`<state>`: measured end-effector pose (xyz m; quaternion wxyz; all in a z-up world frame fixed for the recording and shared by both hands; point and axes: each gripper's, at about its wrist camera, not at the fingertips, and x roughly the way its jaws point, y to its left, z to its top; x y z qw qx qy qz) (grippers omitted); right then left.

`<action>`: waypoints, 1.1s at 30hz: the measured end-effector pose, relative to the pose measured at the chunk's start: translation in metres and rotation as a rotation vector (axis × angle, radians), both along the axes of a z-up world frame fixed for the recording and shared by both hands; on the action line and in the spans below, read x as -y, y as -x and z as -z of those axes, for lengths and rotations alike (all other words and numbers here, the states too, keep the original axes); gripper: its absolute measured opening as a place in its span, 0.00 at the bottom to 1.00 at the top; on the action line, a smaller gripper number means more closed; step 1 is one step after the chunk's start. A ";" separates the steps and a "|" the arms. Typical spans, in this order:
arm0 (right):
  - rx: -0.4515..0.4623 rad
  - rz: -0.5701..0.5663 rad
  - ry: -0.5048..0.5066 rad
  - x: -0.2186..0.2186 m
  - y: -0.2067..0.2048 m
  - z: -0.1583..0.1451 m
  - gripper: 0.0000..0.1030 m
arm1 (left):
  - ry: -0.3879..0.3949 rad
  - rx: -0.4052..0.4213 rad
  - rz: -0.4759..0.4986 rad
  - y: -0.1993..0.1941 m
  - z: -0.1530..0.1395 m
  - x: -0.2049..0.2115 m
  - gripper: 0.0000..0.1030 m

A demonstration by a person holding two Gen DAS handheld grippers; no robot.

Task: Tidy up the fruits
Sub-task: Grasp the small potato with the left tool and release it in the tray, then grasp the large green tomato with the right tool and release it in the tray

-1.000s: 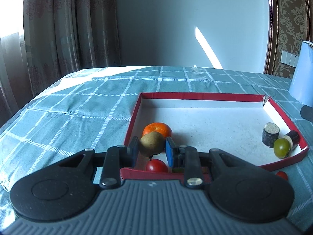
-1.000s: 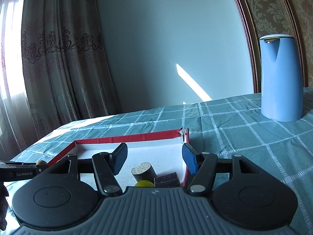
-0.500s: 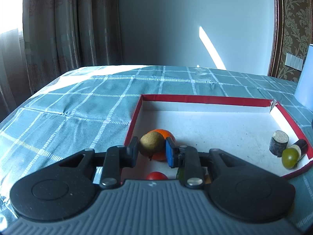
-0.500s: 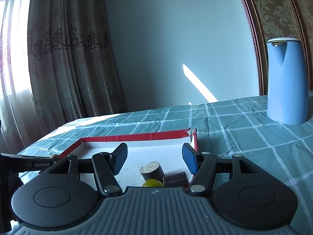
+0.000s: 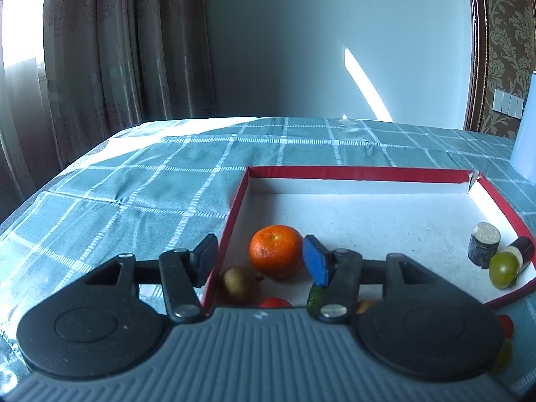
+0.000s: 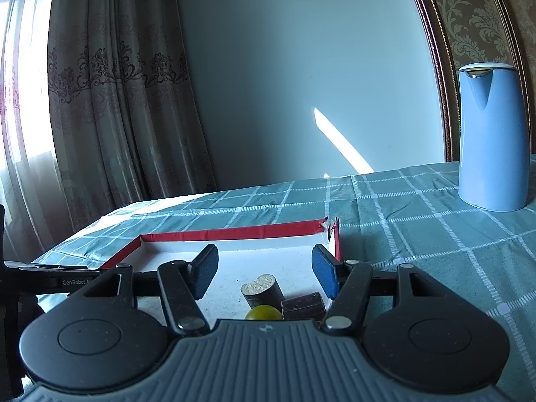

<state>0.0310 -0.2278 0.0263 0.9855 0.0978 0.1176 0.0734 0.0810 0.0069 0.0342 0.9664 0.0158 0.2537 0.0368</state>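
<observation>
My left gripper (image 5: 261, 261) is open and empty above the near left corner of a red-rimmed white tray (image 5: 355, 171). Below it in the tray lie a brown kiwi (image 5: 239, 283), an orange mandarin (image 5: 276, 251), a red tomato (image 5: 274, 302) and a green piece (image 5: 314, 296). At the tray's right side stand a dark cork-topped cylinder (image 5: 485, 248), a green fruit (image 5: 503, 269) and a dark cut piece (image 5: 522, 251). My right gripper (image 6: 264, 269) is open and empty above that same cylinder (image 6: 261, 289), the green fruit (image 6: 263, 313) and the dark piece (image 6: 303, 305).
A blue kettle (image 6: 492, 137) stands on the checked teal tablecloth (image 6: 418, 231) at the far right. A red fruit (image 5: 506, 325) and a yellow one (image 5: 502, 356) lie outside the tray's near right corner. Curtains hang at the left. The left gripper's arm (image 6: 57, 276) shows at the right wrist view's left edge.
My left gripper has opened and let the kiwi drop into the tray beside the mandarin. The right gripper has stayed open and drifted slightly.
</observation>
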 end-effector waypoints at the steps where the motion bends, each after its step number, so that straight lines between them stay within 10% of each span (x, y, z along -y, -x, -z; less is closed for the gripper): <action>1: 0.001 0.000 0.000 0.000 0.000 0.000 0.59 | 0.004 0.003 0.003 0.002 -0.001 0.000 0.56; 6: 0.002 0.002 0.000 0.000 0.000 0.001 0.59 | 0.016 0.008 0.009 0.015 -0.003 -0.002 0.59; 15: -0.009 -0.037 -0.020 0.003 0.006 0.005 0.68 | -0.014 0.077 -0.023 0.076 -0.002 -0.020 1.00; 23: -0.033 -0.113 0.015 -0.003 0.041 0.018 0.72 | 0.075 0.064 -0.078 0.084 0.010 -0.047 1.00; 33: -0.077 -0.318 0.345 -0.076 0.065 0.024 0.72 | 0.109 0.062 -0.076 0.084 0.011 -0.052 1.00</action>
